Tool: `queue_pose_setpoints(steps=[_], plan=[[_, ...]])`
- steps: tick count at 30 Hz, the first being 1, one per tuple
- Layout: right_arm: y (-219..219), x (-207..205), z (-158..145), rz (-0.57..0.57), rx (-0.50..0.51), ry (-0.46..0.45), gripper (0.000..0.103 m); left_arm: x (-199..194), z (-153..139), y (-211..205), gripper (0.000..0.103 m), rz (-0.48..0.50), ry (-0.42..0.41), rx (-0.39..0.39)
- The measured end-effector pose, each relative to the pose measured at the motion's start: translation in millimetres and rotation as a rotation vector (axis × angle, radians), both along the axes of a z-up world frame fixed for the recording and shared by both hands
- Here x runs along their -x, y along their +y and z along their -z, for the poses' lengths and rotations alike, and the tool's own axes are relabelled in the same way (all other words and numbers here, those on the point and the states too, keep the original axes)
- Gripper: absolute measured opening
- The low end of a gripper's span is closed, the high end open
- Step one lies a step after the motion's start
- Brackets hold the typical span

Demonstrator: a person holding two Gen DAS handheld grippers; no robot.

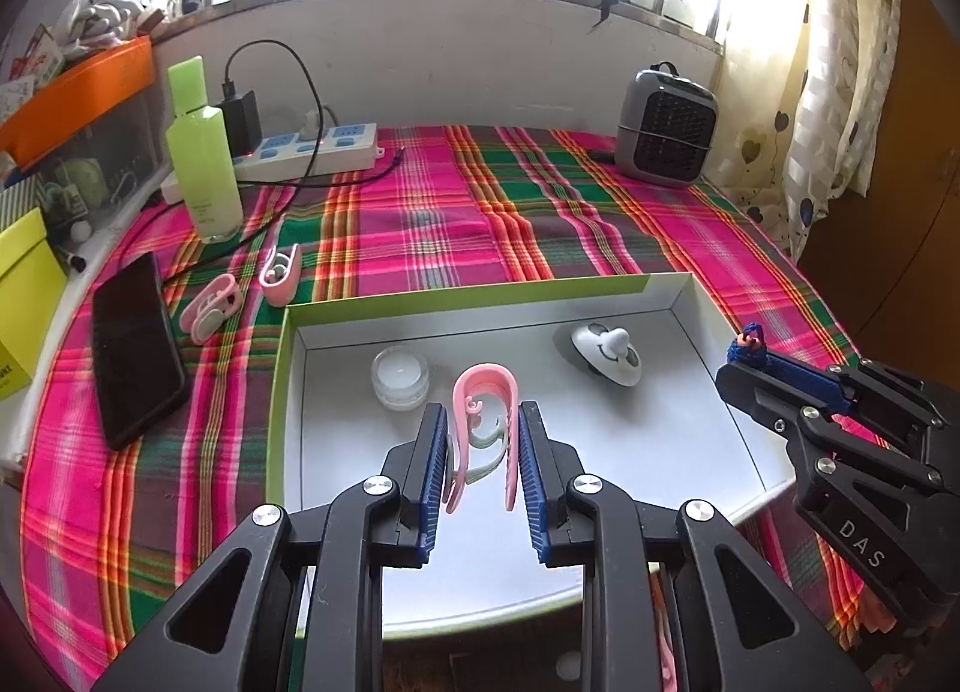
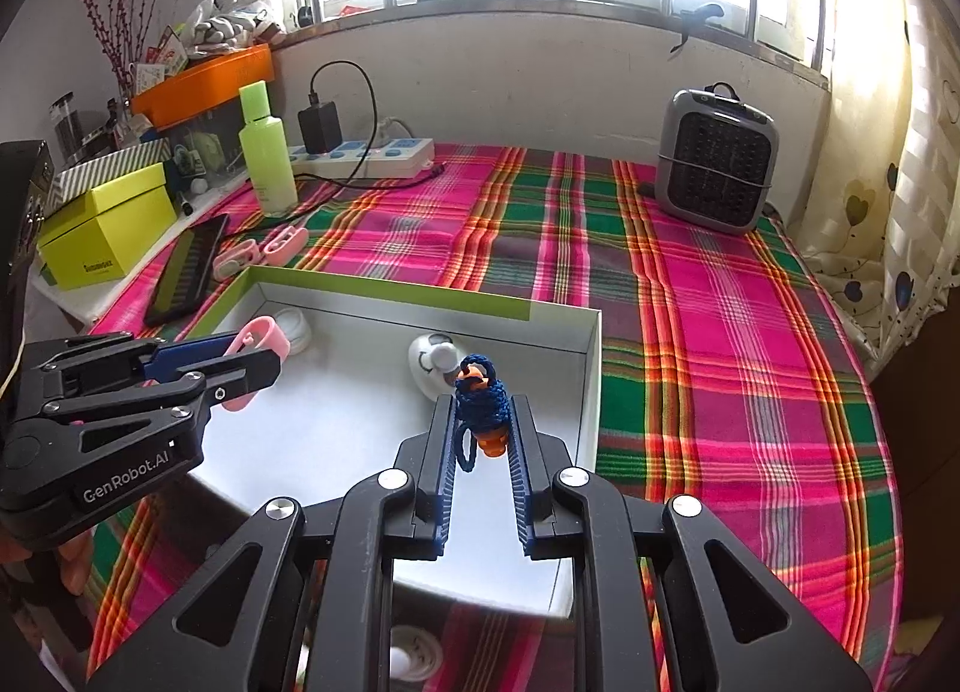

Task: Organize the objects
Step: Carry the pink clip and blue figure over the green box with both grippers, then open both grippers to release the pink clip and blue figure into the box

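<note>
My left gripper [image 1: 483, 422] is shut on a pink clip [image 1: 486, 392] and holds it over the white box lid [image 1: 690, 428] with the green rim. My right gripper [image 2: 480, 413] is shut on a small orange item wrapped in blue cord [image 2: 480, 404], above the lid's right part. In the lid lie a clear jar with a white candle [image 1: 400, 379] and a white mouse-face toy [image 1: 606, 355]. Two more pink clips [image 1: 210, 309] [image 1: 281, 272] lie on the plaid cloth left of the lid. The right gripper also shows in the left wrist view [image 1: 747, 350], and the left gripper in the right wrist view [image 2: 258, 350].
A black phone [image 1: 135, 350] lies at the left. A green bottle [image 1: 201, 152], a power strip with a charger [image 1: 312, 149] and a grey heater [image 1: 669, 125] stand at the back. A yellow-green box [image 2: 108, 224] and an orange bin [image 2: 204, 83] sit on the left shelf.
</note>
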State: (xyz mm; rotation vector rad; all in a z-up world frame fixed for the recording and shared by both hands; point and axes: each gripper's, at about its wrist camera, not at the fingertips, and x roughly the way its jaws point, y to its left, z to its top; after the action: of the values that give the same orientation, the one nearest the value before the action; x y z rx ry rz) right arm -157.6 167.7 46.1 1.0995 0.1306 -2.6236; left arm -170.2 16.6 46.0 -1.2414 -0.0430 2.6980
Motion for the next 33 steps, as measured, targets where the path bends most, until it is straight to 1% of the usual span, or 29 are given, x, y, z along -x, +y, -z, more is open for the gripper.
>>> queue_pose_setpoints(steps=[9,17,33], plan=[[2,31,12,-0.001,-0.002,-0.044,0.017,24,8,9,0.022,0.009,-0.025,0.004],[0,49,21,-0.005,-0.01,-0.08,0.017,40,16,13,0.022,0.001,-0.051,0.008],[-3,65,33,-0.006,-0.02,-0.116,0.017,56,28,22,0.022,0.014,-0.083,0.015]])
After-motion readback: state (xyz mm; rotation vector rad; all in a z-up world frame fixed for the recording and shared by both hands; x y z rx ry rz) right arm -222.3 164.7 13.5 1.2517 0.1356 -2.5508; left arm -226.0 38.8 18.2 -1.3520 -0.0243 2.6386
